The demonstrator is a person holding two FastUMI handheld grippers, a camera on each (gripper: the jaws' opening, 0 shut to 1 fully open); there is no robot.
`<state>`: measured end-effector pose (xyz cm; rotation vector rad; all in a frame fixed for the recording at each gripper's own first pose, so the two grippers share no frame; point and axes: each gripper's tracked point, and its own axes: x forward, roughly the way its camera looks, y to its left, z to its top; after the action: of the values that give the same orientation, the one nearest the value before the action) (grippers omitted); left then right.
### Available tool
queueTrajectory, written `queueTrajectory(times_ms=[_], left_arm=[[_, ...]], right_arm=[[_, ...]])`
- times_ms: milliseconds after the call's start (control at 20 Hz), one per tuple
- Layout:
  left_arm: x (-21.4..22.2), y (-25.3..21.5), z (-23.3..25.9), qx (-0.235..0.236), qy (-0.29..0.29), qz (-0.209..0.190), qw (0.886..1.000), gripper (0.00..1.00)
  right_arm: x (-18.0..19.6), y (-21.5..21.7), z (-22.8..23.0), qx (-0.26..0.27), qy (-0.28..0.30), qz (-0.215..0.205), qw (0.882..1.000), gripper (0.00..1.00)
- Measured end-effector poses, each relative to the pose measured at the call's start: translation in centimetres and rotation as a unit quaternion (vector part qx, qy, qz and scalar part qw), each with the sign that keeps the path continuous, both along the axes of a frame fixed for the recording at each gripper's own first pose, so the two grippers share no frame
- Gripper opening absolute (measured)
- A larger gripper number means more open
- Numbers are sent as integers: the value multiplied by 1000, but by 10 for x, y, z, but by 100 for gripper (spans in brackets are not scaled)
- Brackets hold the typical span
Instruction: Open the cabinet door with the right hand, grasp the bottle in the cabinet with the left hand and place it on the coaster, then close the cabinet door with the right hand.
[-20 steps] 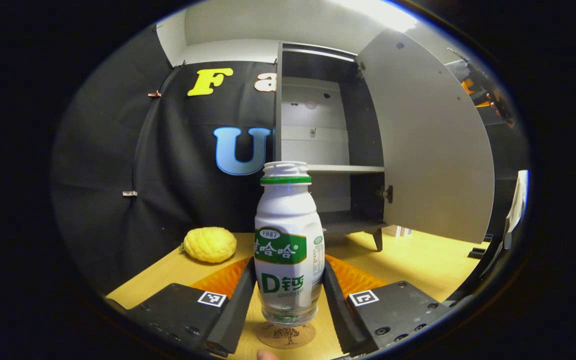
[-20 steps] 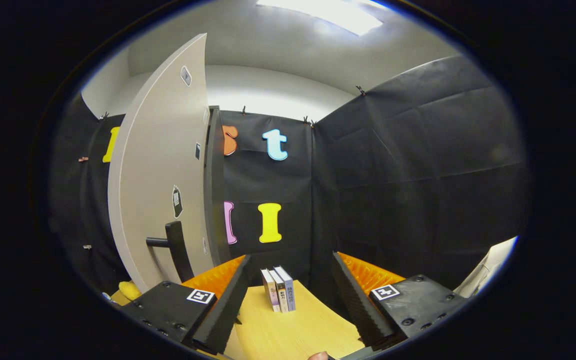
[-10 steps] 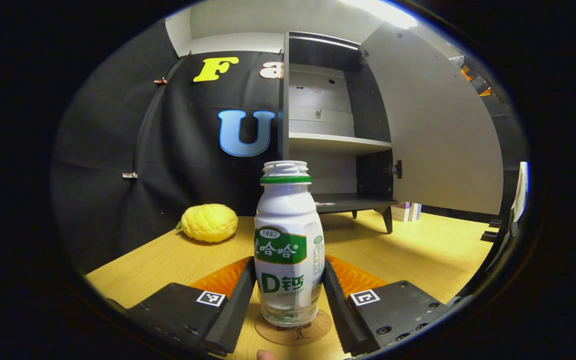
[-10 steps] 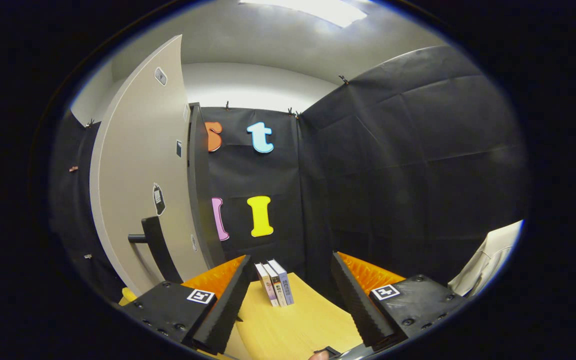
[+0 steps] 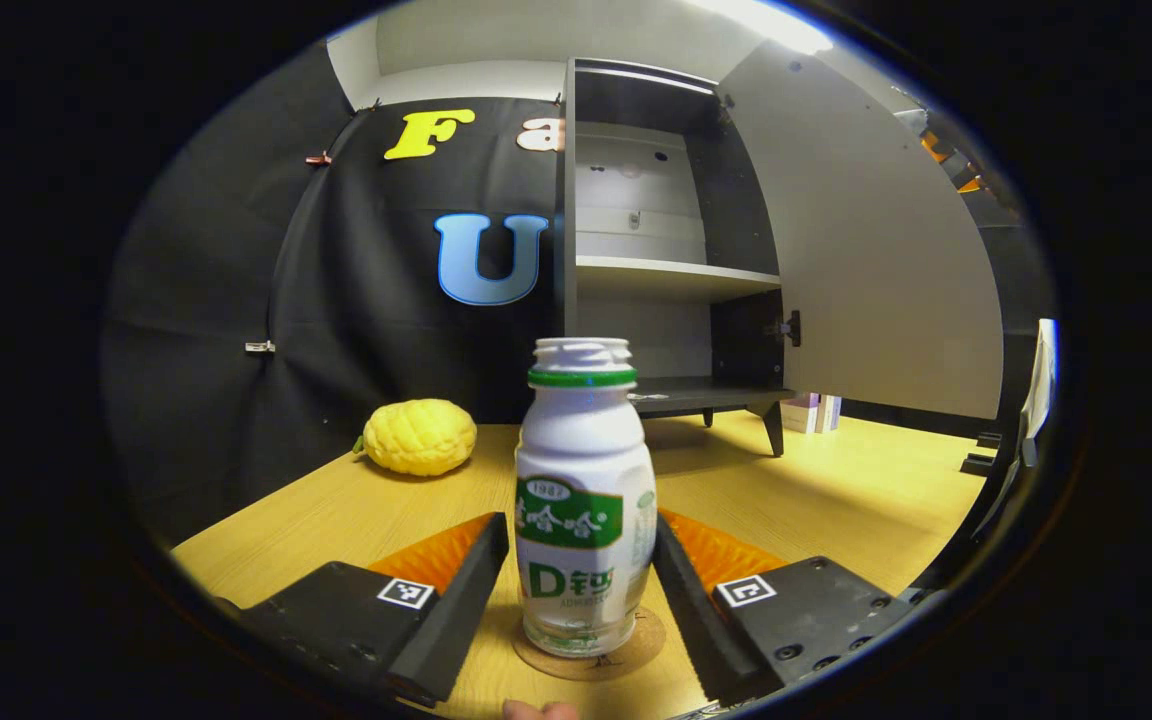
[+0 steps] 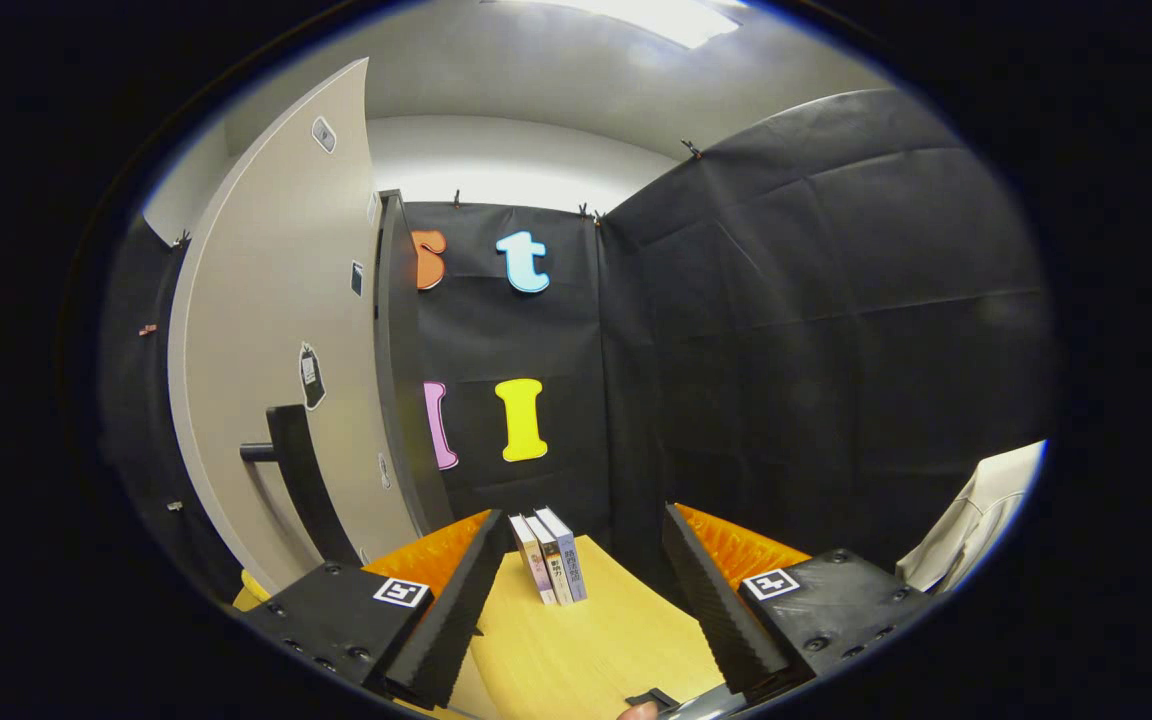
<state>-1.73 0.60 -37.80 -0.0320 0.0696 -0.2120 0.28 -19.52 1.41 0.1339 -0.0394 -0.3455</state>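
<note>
Bottle point(image 5: 585, 500), a white plastic one with a green label and green neck ring, stands upright on the round cork coaster point(image 5: 589, 653) between the fingers of the left gripper point(image 5: 581, 590), which look just parted from its sides. Open grey cabinet door point(image 6: 271, 330) with its black bar handle point(image 6: 296, 470) lies up and left of the right gripper point(image 6: 576, 600), the nearer one, whose fingers are spread wide on nothing.

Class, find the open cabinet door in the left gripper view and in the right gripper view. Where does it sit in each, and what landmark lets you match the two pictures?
Left gripper view: the cabinet door fills the right side, swung open, its inner face towards the camera.
Right gripper view: the cabinet door stands at the left, outer face and dark handle showing.
Shared landmark: the books standing on the table by the door's hinge side.
</note>
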Motion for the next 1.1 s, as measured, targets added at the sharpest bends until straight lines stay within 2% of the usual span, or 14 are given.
queueTrajectory(times_ms=[50, 150, 450, 650, 850, 1000, 1100], left_arm=[[-1, -2, 3, 2, -1, -4, 1000, 92], [-2, -2, 10, 5, 2, -7, 1000, 96], [-1, 5, 62, -13, 12, 28, 999, 95], [-5, 11, 117, -5, 10, 50, 999, 95], [-11, 13, 177, -1, 13, 92, 996, 95], [-14, 2, 228, 3, 9, 101, 995, 95], [-13, -9, 253, -16, 12, 99, 995, 94]], right_arm=[[0, -2, 0, 1, -1, 0, 1000, 98], [-1, -3, -1, 3, -2, 2, 1000, 98], [0, -1, 3, -2, -5, 11, 1000, 98], [7, 3, -1, -19, 17, 19, 999, 98], [16, 21, 6, -38, 17, 59, 997, 98], [26, 30, 16, -31, 5, 86, 996, 98], [26, 29, 22, -47, -2, 94, 994, 98]])
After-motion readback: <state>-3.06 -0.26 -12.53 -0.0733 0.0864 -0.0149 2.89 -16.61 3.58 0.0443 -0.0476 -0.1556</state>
